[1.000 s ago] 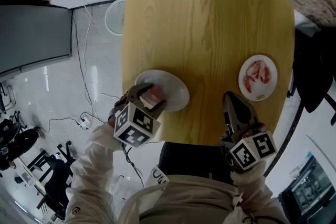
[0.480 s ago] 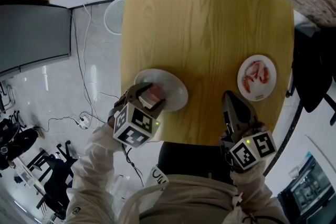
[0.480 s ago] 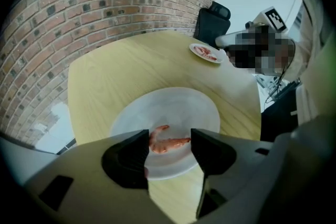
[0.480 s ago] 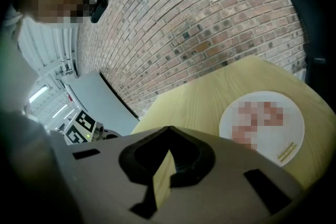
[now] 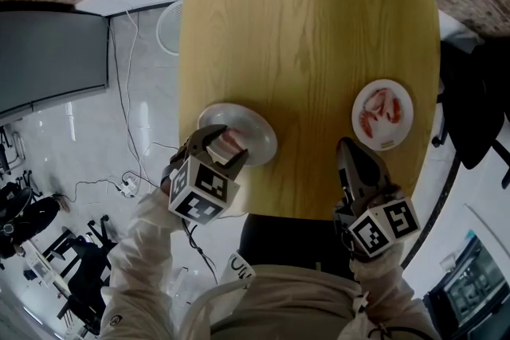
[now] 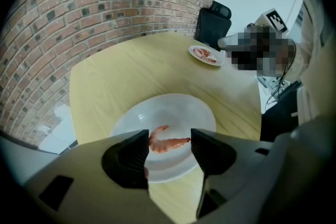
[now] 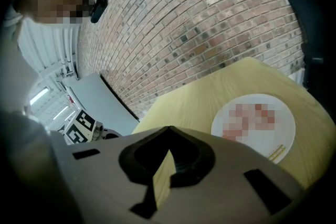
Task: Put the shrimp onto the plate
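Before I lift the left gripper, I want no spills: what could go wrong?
The orange shrimp lies on the round white plate between the jaws of the open left gripper, its ends close to both; a crooked lift might drag it off. The plate sits near an edge of the wooden table; a knock could push it off.

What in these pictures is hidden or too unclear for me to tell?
- Head view: the left gripper covers most of the shrimp on the near plate.
- Right gripper view: an added blur patch hides what lies on the far plate.
- Left gripper view: the far plate's food is too small to count, and the gripper's own body hides the near plate's front rim.
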